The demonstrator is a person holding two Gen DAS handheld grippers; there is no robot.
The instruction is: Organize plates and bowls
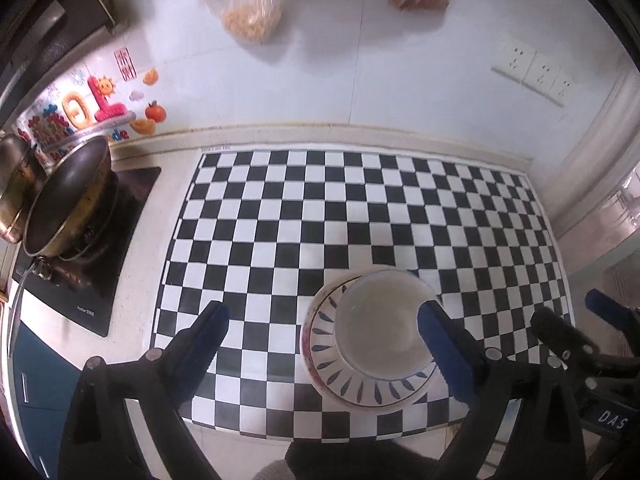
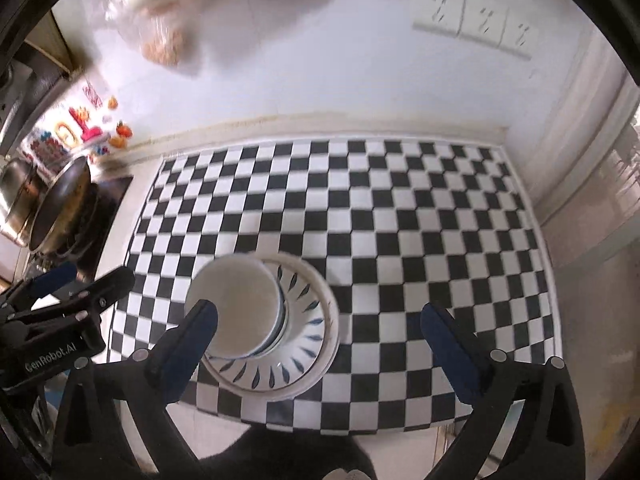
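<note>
A white bowl [image 1: 378, 324] sits inside a plate with blue leaf marks [image 1: 352, 390] on the checkered mat, near its front edge. In the right wrist view the bowl [image 2: 236, 308] and the plate [image 2: 300, 344] lie left of centre. My left gripper [image 1: 324, 344] is open and empty, its right finger [image 1: 444, 352] over the bowl's right side. My right gripper [image 2: 320, 344] is open and empty above the stack, its left finger [image 2: 188, 344] over the bowl's near rim. Each gripper shows at the edge of the other's view.
The black-and-white checkered mat [image 1: 360, 208] covers the counter. A frying pan [image 1: 68, 196] and a steel pot [image 1: 16, 184] sit on a stove at the left. White wall with sockets [image 1: 532, 70] behind. Plastic bags of food [image 1: 256, 4] hang above.
</note>
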